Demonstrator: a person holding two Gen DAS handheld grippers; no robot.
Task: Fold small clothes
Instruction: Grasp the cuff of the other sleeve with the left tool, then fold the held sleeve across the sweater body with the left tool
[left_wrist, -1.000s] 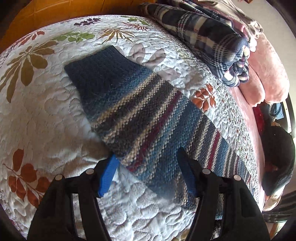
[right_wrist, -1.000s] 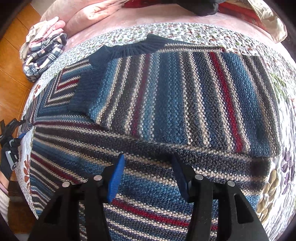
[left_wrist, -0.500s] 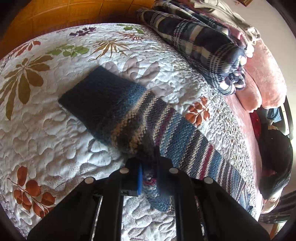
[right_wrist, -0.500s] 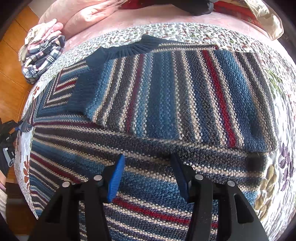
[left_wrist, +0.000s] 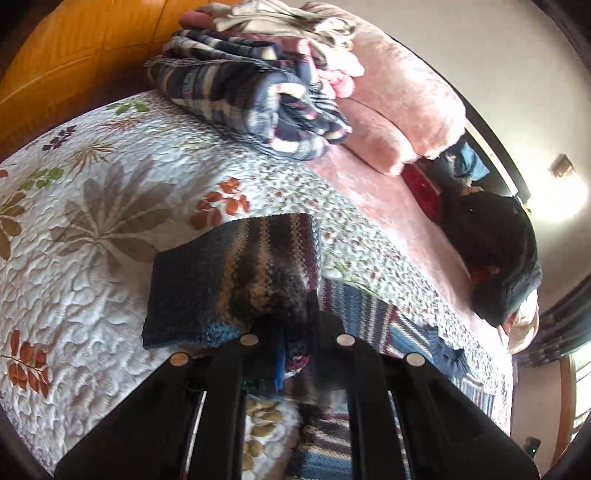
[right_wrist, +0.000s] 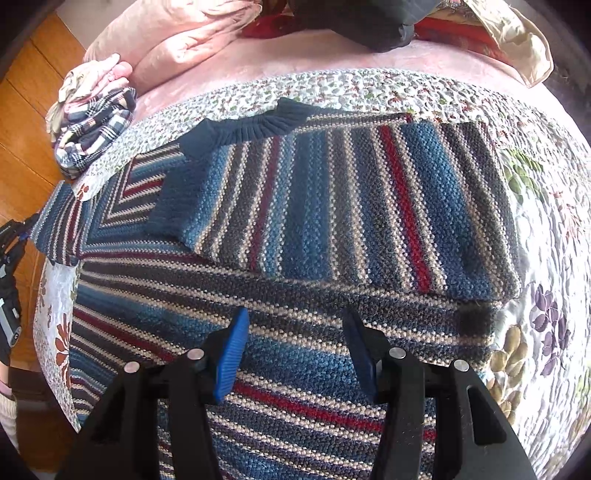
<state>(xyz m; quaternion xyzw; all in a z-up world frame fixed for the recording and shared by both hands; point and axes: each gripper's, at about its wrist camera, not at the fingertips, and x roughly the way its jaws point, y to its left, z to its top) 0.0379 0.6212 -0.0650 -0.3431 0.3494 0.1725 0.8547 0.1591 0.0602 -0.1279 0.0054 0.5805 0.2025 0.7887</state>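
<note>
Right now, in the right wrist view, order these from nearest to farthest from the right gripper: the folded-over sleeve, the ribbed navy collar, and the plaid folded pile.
1. The folded-over sleeve, lying across the sweater just ahead of the right gripper.
2. The ribbed navy collar, beyond the sleeve, slightly left.
3. The plaid folded pile, far left near the bed's edge.

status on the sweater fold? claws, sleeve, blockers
Left claw shut on sleeve, lifted off quilt. Right claw open over striped sweater. Nothing in the way.
</note>
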